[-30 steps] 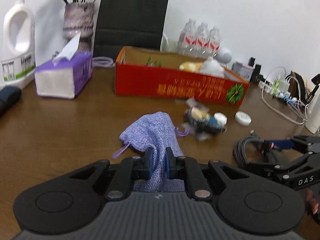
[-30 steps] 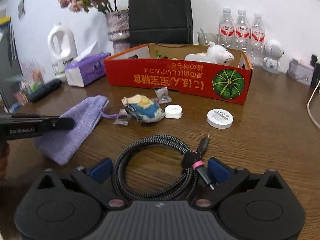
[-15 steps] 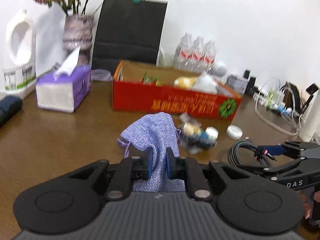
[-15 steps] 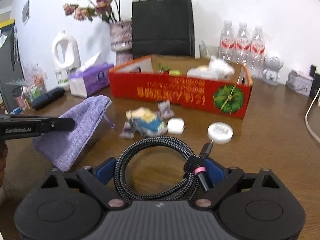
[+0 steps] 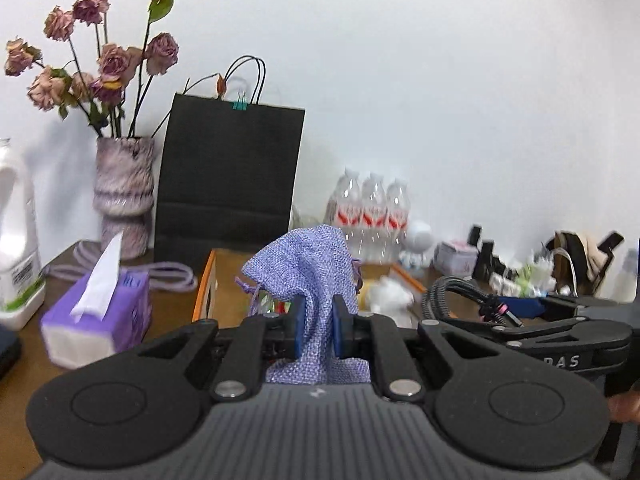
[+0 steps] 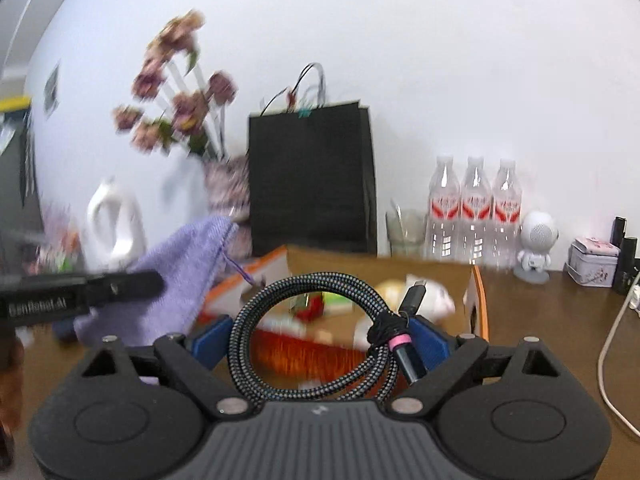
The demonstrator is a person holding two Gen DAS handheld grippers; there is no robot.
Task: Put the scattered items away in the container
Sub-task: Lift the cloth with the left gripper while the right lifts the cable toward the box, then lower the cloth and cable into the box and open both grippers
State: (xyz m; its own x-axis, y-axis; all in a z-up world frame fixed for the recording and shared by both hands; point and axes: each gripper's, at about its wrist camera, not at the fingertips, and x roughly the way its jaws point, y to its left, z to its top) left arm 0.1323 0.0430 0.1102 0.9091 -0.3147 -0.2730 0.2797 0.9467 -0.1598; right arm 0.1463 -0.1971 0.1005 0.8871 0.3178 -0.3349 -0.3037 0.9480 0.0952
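Observation:
My left gripper [image 5: 316,330] is shut on a lilac woven drawstring pouch [image 5: 308,264], which hangs in the air in front of the red cardboard box [image 5: 206,284]. My right gripper [image 6: 316,340] is shut on a coiled black-and-white braided cable [image 6: 256,312], its blue pads pressing the coil from both sides. The coil is held clear of the table, just short of the box [image 6: 380,264]. A white plush toy [image 6: 436,296] and other small items lie in the box. In the right wrist view the pouch [image 6: 188,256] and left gripper [image 6: 120,284] are at the left.
Behind the box stand a black paper bag [image 5: 228,172], a vase of dried flowers [image 5: 124,196] and three water bottles [image 6: 474,208]. A purple tissue box [image 5: 96,320] and a white jug [image 6: 114,224] are at the left. A white cord [image 6: 612,340] and a small tin [image 6: 592,262] are at the right.
Both grippers have risen and tilted up, lifting the pouch and the cable off the table toward the box. The small items on the table have dropped out of view.

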